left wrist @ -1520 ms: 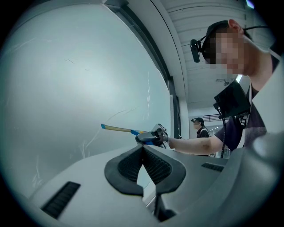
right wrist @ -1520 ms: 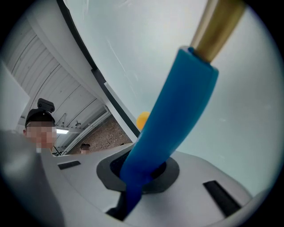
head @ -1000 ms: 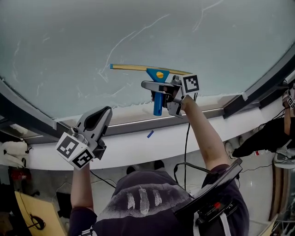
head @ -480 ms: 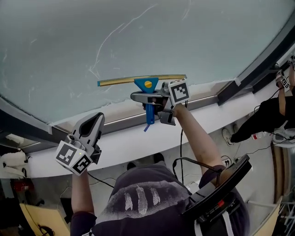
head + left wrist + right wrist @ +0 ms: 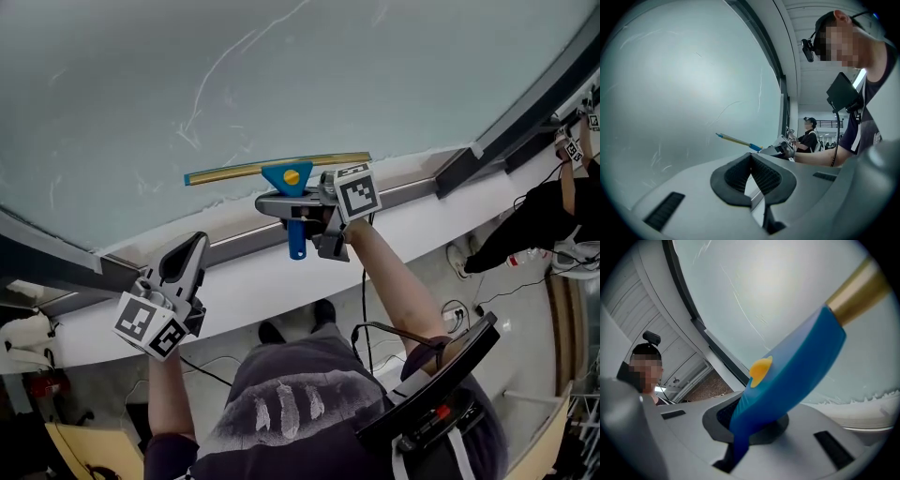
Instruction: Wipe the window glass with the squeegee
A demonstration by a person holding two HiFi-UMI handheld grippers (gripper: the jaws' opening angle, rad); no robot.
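R gripper (image 5: 745, 425): jaws clamped on the blue plastic handle of the brass-bladed squeegee (image 5: 787, 366). The grip is low on the handle, so the head w/ its yellow button (image 5: 761, 367) & the blade bar stick out well past the jaw tips. That's prob. for reach & to press the blade onto the pale frosted window glass (image 5: 787, 287).

In the head view the blade lies roughly level at the glass's bottom edge, just above the white sill (image 5: 412, 183), handle pointing down.

L gripper (image 5: 751, 176): jaws together at the tips, nothing between. It hangs below the sill, left of the squeegee & well apart, likely kept clear of the blade's path.

Thin white streaks (image 5: 216, 80) show higher up the pane.
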